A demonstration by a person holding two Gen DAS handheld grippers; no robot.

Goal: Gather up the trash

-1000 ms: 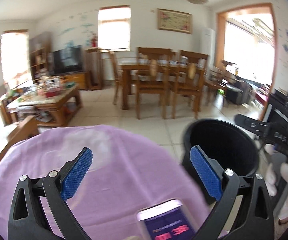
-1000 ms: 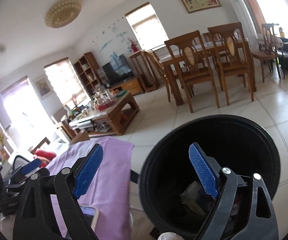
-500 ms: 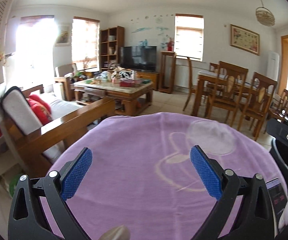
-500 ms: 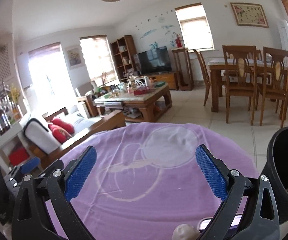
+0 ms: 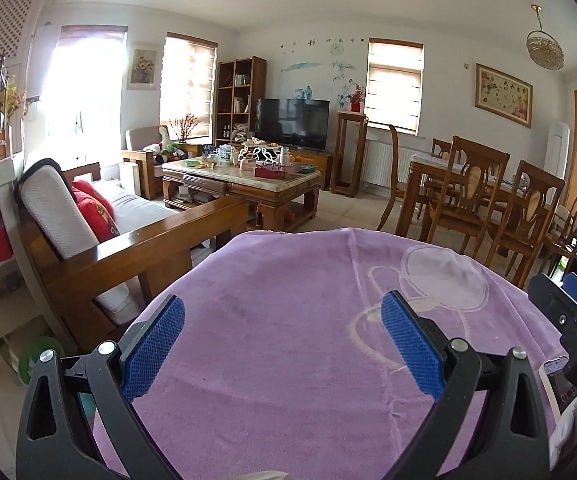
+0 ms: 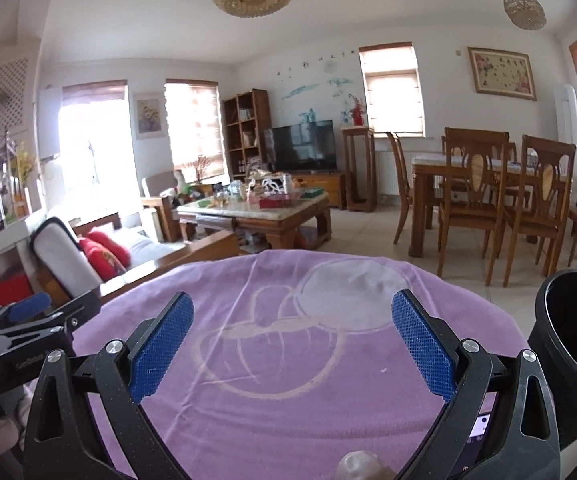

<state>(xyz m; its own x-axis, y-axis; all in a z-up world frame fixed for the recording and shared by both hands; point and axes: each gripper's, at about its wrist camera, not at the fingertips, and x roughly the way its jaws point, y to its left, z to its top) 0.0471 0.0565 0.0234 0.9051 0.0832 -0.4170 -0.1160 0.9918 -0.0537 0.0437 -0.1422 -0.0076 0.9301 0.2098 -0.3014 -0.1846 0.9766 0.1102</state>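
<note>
Bin (image 6: 572, 340) stands upright at the right edge of the right wrist view, just beside the purple-clothed surface (image 6: 288, 380), its black mouth opening upward and its long axis vertical. Both grippers hover over the cloth: the left gripper (image 5: 282, 344) and the right gripper (image 6: 292, 344) each have jaws spread wide with nothing between them. A phone (image 5: 560, 384) lies at the cloth's right edge.
</note>
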